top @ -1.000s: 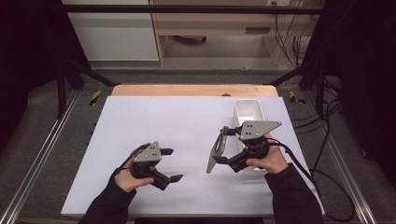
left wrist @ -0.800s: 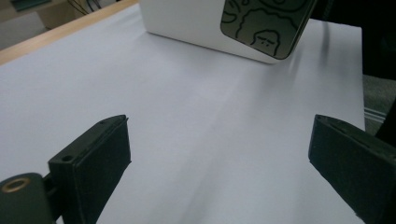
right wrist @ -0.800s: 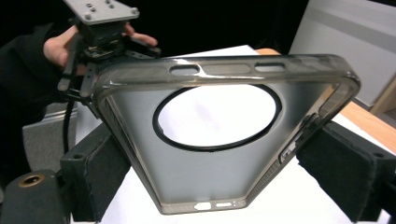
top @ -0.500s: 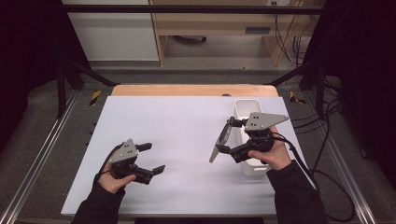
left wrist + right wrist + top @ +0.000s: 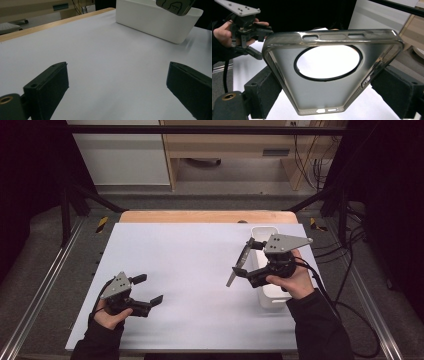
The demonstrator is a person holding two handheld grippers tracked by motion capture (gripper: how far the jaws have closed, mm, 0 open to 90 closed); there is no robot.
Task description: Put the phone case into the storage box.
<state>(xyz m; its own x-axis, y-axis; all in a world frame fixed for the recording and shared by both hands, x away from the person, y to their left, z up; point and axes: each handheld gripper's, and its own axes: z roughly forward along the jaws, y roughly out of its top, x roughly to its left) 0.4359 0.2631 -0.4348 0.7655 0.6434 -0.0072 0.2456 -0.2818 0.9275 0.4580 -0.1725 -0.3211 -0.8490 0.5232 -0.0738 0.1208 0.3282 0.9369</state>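
At right of centre in the high view, the right hand-held gripper (image 5: 243,261) clamps a clear phone case (image 5: 332,72) between its jaws, beside the white bin (image 5: 265,234). At lower left, the left hand-held gripper (image 5: 148,290) gapes wide, empty, over the table (image 5: 190,255).

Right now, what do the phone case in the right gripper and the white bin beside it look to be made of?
Phone case: probably soft translucent smoky-grey plastic or silicone; the table shows dimly through its frosted back. White bin: likely hard plastic, smooth matte walls with a rolled rim.
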